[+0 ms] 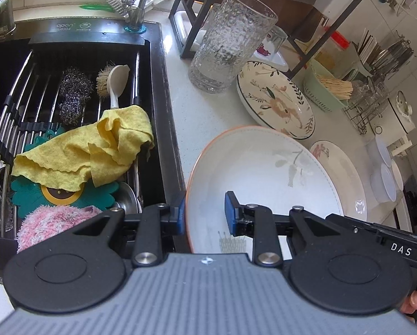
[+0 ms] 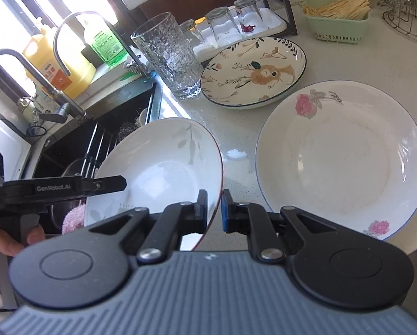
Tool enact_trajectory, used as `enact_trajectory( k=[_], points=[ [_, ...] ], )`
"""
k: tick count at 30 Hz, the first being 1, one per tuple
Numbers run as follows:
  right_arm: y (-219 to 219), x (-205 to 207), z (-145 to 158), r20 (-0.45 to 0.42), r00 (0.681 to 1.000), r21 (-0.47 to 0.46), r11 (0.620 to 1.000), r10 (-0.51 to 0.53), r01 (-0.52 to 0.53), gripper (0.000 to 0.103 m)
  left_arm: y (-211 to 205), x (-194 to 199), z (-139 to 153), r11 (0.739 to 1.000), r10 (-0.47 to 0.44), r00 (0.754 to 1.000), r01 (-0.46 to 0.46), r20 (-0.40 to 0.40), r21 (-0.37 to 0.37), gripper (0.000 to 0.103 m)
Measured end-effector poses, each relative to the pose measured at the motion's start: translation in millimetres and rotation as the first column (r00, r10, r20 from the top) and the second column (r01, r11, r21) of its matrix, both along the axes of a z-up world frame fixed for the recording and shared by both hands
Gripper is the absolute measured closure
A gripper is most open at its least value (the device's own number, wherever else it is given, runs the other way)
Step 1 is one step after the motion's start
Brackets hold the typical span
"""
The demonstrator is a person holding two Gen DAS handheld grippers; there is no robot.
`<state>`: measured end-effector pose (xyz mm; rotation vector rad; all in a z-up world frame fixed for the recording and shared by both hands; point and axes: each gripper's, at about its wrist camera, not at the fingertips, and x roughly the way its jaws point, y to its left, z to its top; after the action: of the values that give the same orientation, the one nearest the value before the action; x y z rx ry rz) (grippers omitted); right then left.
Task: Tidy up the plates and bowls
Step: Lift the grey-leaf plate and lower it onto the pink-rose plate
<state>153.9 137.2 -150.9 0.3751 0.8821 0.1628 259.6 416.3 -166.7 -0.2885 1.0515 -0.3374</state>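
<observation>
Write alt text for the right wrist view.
The right gripper is clamped on the rim of a tilted white bowl, which the left gripper also grips, beside the sink. On the counter lie a rose-patterned plate, a leaf-patterned plate and a textured glass.

Glossy ceramic bowl (image 1: 264, 173) (textured glass (image 1: 230, 42))

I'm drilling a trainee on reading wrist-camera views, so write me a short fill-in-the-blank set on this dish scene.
1. Both grippers, left and right, grip the rim of the same orange-rimmed ____.
2. The yellow cloth lies on the rack in the ____.
3. The plate with pink roses lies flat on the ____.
4. The tall textured glass stands beside the plate painted with a ____.

Missing words: bowl; sink; counter; rabbit
</observation>
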Motion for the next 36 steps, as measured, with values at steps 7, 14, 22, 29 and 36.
enact_trajectory(
  k=[7,14,22,29,36],
  points=[
    [-19.2,-5.4,28.9,0.018,0.999,-0.013,0.999,-0.044,0.044,0.090,-22.1,6.4,24.2,0.999,-0.004,1.000,0.003,-0.019,-0.038,0.071],
    [-59.0,-12.3,37.9,0.046,0.991,0.004,0.993,-0.122,0.122,0.090,-66.8,25.3,37.6,0.996,-0.068,0.998,0.068,-0.002,-0.054,0.071],
    [-112.5,-23.9,27.4,0.026,0.982,0.006,0.982,-0.189,0.189,0.089,-133.4,35.6,28.2,0.989,-0.140,0.990,0.138,-0.029,-0.050,0.071],
    [-147.5,-26.0,1.5,0.005,0.982,0.006,0.982,-0.187,0.187,0.088,-180.9,33.6,17.3,0.991,-0.135,0.991,0.135,-0.006,-0.003,0.071],
    [-165.7,-15.6,-13.2,0.015,0.987,-0.018,0.987,-0.160,0.160,0.088,-208.2,38.6,8.8,0.988,-0.143,0.990,0.143,-0.005,0.058,0.071]
  ],
)
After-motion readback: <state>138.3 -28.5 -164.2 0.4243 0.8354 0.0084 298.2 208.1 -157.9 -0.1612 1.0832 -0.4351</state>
